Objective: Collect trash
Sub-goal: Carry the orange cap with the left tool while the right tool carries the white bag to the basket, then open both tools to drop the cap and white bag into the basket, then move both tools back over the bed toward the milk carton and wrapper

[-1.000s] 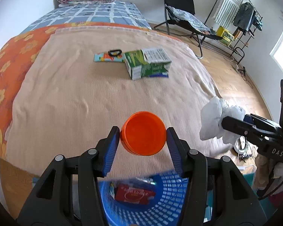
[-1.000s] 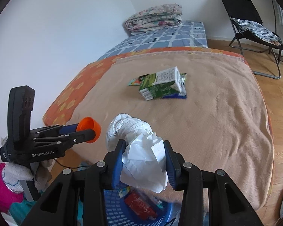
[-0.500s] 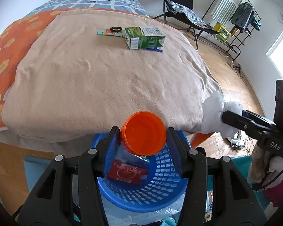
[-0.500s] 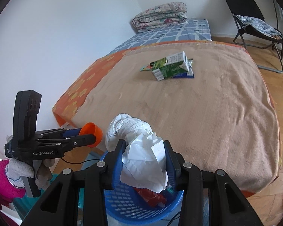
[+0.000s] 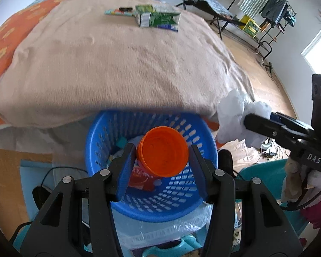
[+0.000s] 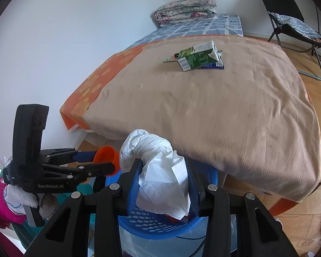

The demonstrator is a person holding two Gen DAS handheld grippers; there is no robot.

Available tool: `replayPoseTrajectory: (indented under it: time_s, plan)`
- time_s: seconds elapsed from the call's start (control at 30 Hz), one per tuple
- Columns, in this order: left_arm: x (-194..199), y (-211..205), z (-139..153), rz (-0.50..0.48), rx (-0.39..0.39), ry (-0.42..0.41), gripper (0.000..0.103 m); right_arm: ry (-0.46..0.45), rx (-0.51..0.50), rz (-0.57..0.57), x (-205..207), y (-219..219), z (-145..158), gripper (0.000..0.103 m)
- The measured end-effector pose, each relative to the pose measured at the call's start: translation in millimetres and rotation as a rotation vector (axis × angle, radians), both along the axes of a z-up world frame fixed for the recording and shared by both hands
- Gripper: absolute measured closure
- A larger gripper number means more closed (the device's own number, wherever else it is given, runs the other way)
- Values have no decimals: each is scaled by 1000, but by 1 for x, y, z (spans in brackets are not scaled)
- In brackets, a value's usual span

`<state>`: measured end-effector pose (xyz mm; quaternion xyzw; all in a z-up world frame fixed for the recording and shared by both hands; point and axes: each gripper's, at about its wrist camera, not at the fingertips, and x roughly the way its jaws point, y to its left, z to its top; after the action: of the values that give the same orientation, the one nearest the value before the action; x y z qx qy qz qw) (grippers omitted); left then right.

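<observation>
My left gripper [image 5: 163,160] is shut on an orange plastic cup [image 5: 163,151] and holds it over the blue perforated basket [image 5: 96,141], which holds a red packet [image 5: 141,178] and other scraps. My right gripper [image 6: 163,177] is shut on crumpled white paper [image 6: 158,171] above the basket's rim [image 6: 152,232]. That paper shows at the right of the left wrist view [image 5: 233,115]. A green carton [image 5: 158,18] lies far back on the beige blanket, over flat wrappers [image 5: 117,11].
The bed [image 5: 117,64] with a beige blanket and orange flowered sheet [image 5: 2,42] fills the view beyond the basket. A folded quilt [image 6: 186,6] lies at the headboard end. A black folding chair [image 6: 289,15] and a drying rack [image 5: 271,10] stand on the wood floor.
Both grippers have drawn back from the bed and tilted down. The basket now sits directly under the cup and the paper. Both grips are unchanged.
</observation>
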<state>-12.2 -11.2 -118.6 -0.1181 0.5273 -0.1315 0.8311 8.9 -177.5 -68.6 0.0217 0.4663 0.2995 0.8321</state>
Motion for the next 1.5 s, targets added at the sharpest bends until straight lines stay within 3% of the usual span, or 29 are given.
replayPoseTrajectory:
  time_s: [0.87,1.0,1.13,1.5]
  plan:
    - [-10,-5,-20,-12,10,54,50,66,-59,37,-7,13,-27,58]
    - [-11,-5,-19,-8,15,43,33,67,-61,36,-7,14,-27,56]
    - [-9,-6,-18,-13,20,51,32,53,-61,25,-8,13,-24,36]
    - [-7,-7,-20,-7,29,63,32,47,-63,-7,-5,9,-21,24]
